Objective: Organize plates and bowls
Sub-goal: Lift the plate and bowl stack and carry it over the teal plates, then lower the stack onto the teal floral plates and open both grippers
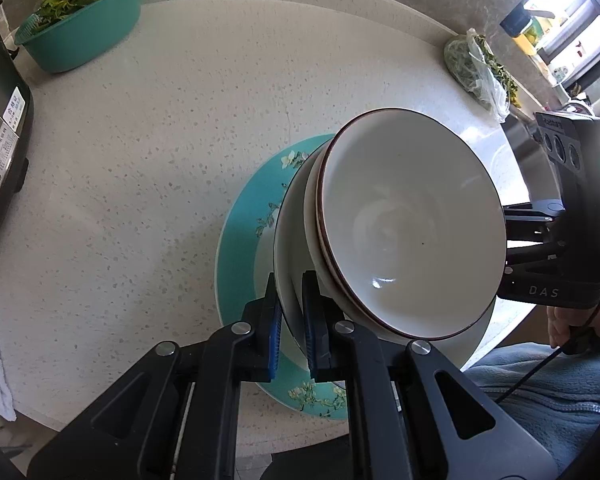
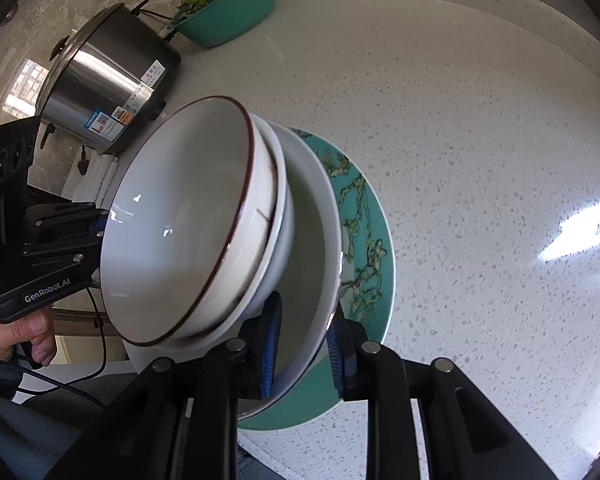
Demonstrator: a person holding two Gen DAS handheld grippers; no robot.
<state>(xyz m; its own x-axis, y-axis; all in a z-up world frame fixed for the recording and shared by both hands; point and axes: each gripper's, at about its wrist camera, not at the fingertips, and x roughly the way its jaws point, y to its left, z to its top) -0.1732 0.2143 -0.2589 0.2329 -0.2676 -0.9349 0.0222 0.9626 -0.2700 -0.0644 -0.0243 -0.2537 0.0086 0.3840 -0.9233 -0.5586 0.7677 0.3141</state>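
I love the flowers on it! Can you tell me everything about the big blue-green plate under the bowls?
The teal plate is round, wide and glossy, probably glazed ceramic, with pale blossoms on branches painted round its rim. It lies flat on the speckled countertop, near the front edge. A large white bowl sits above it with smaller brown-rimmed bowls nested inside, so its middle is hidden. The left gripper and right gripper clamp the large bowl's rim, not the plate.
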